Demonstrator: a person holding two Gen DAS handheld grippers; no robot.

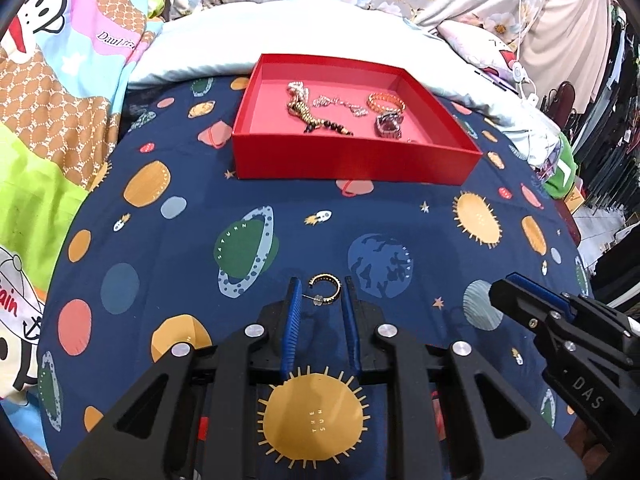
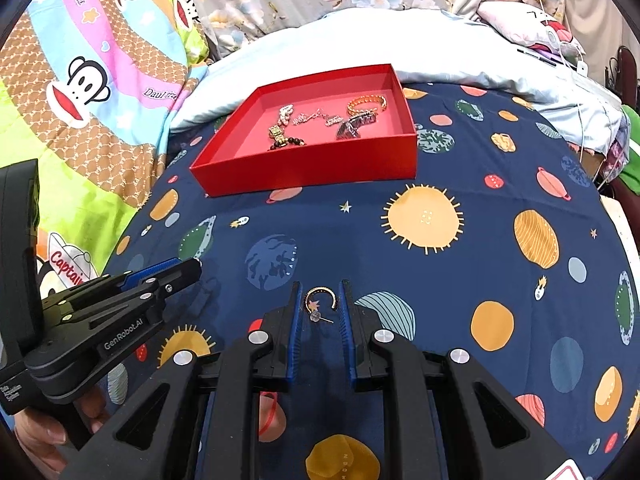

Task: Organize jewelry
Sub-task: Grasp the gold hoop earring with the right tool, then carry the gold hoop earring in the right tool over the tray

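Gold hoop earring (image 1: 325, 289) lies low centre in the left wrist view, on the planet-print bedsheet (image 1: 200, 184), between the left gripper (image 1: 321, 293) fingers, open, gripping nothing, apparently set to pinch. Red box (image 1: 356, 160) with jewelry sits upper centre. Right wrist view: second earring (image 2: 321, 301) low centre inside the open right gripper (image 2: 320, 300), ungripped.

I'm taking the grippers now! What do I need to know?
Left gripper: open, fingers either side of a hoop earring lying on the bedsheet.
Right gripper: open, same around a second hoop earring.
Red box: straight ahead, already holding other jewelry.
Left to do: grip each earring and put both in the box.
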